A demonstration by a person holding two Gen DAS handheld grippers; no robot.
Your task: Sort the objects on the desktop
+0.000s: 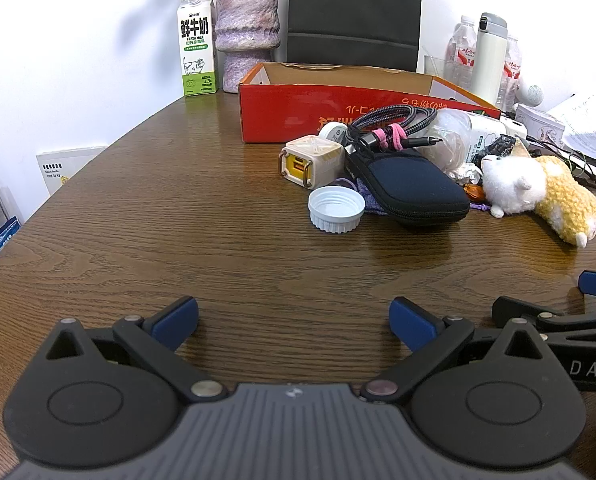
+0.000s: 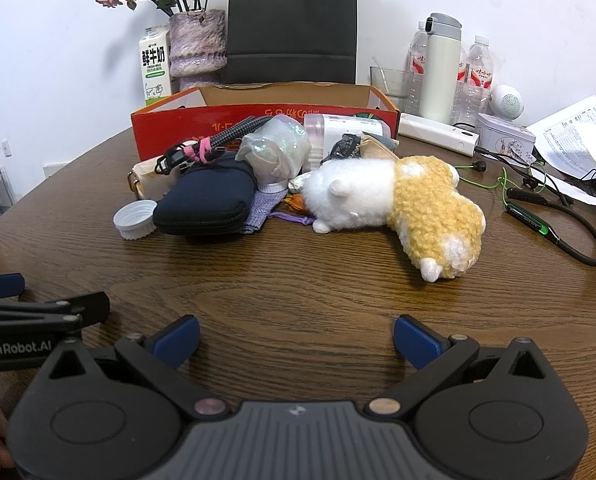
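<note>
A pile of small objects lies in front of a red cardboard box (image 1: 298, 112) (image 2: 162, 128) on the wooden table. It holds a white jar lid (image 1: 336, 209) (image 2: 135, 219), a navy zip pouch (image 1: 410, 184) (image 2: 206, 200), a cream charger block (image 1: 312, 160), a braided cable with a pink tie (image 1: 394, 126) (image 2: 214, 144) and a white-and-yellow plush toy (image 1: 538, 196) (image 2: 402, 204). My left gripper (image 1: 294, 324) stands open over bare table, well short of the lid. My right gripper (image 2: 296, 340) is open too, nothing between its fingers, short of the plush.
Behind the box stand a milk carton (image 1: 197, 46), a vase (image 1: 247, 32) and a dark paper bag (image 2: 292, 24). At the right are a thermos (image 2: 441, 68), water bottles (image 2: 480, 72), a tin (image 2: 504, 134), papers (image 2: 578, 136) and a neckband earphone (image 2: 558, 224).
</note>
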